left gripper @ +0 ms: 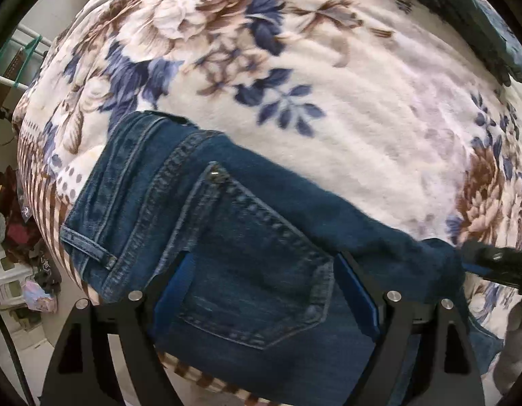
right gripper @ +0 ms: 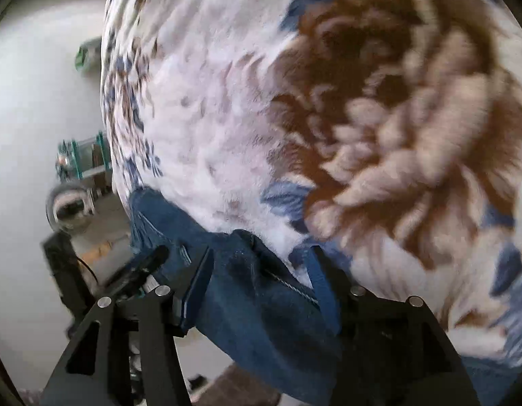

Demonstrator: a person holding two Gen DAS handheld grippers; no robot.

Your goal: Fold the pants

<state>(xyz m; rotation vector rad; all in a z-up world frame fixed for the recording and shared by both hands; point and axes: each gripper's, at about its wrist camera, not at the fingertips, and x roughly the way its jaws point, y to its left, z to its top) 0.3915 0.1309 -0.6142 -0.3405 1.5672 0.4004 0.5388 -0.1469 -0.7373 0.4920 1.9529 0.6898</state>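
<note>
Blue denim pants [left gripper: 233, 223] lie on a floral blanket [left gripper: 328, 67], back pocket up, waistband to the left. My left gripper [left gripper: 264, 270] stands over the pocket area with its jaws wide apart and denim between them. The other gripper's tip [left gripper: 491, 257] shows at the right edge by the pants' fold. In the right wrist view, my right gripper [right gripper: 261, 270] has its jaws apart with a fold of the denim [right gripper: 254, 304] lying between them, near the bed's edge. The view is motion-blurred.
The blanket [right gripper: 328, 101] covers the bed. A dark folded garment [left gripper: 470, 17] lies at the far right. A clothes rack [left gripper: 20, 64] and clutter on the floor [left gripper: 20, 253] stand left of the bed. Floor and small objects [right gripper: 78, 169] show left.
</note>
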